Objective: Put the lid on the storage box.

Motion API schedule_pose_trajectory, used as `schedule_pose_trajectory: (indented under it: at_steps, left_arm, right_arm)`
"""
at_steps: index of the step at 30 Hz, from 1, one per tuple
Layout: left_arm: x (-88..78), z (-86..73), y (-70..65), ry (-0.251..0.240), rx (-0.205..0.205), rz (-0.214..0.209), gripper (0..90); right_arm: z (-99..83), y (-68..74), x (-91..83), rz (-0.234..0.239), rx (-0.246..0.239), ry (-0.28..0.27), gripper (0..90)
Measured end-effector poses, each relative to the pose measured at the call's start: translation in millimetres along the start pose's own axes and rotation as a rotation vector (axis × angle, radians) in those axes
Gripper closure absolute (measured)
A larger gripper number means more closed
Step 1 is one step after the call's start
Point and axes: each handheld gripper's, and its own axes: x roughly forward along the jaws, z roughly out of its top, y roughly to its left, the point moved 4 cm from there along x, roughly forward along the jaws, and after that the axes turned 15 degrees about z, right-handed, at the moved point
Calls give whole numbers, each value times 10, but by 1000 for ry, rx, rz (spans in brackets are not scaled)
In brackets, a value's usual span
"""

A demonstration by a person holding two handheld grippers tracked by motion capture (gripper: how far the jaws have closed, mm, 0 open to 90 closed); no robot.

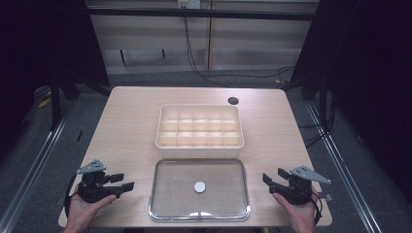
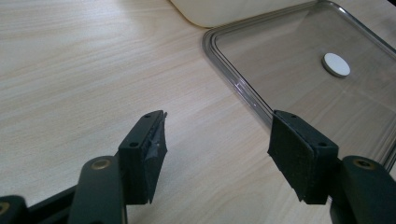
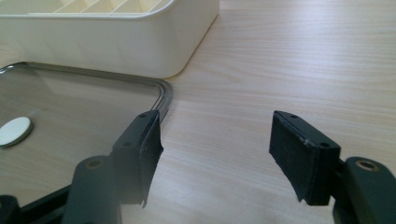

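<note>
1. Desk [image 1: 131, 121]: light wood-grain top with rounded corners. A dark round hole [image 1: 233, 100] sits near its far edge, right of centre.
2. Divided box [image 1: 199, 130]: cream plastic organiser at mid-desk, open top, with a grid of small compartments. All compartments seen from the high view look empty. The right gripper view shows its rounded near corner [image 3: 154, 46].
3. Clear lid [image 1: 199, 190]: transparent rectangular lid with a raised rim, lying flat on the desk just in front of the divided box, close to it; touching or not cannot be told. A small white round disc [image 1: 199, 187] marks its centre, also seen at [image 2: 336, 64] and [image 3: 15, 131].
4. Left gripper [image 1: 124, 182]: held in the person's left hand [image 1: 87, 206] at the near left of the desk, left of the clear lid and apart from it. Jaws spread wide, nothing between them; the left gripper view shows bare desk in the gap [image 2: 217, 154], with the lid's rim [image 2: 233, 79] beyond the right-hand jaw.
5. Right gripper [image 1: 272, 178]: held in the right hand [image 1: 299, 213] at the near right, right of the lid and apart from it. Jaws wide apart and empty [image 3: 215, 154].
6. Markings: no legible writing, brand or label on the box, lid, disc or grippers.
7. Background: cables [image 1: 204, 68] trail across the floor beyond the desk.
</note>
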Motion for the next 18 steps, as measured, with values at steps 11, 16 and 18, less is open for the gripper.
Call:
schedule_pose_trajectory:
  at_steps: [11, 16, 18]
  left_arm:
    - [-36, -24, -41, 9, 14, -9, 454]
    - [-16, -9, -74, 5, 20, -28, 496]
    - [10, 6, -97, -1, 38, -14, 499]
  right_arm:
    - [28, 137, -7, 59, 31, 78, 278]
    - [108, 220, -13, 94, 20, 88, 284]
    - [131, 263, 25, 113, 11, 96, 300]
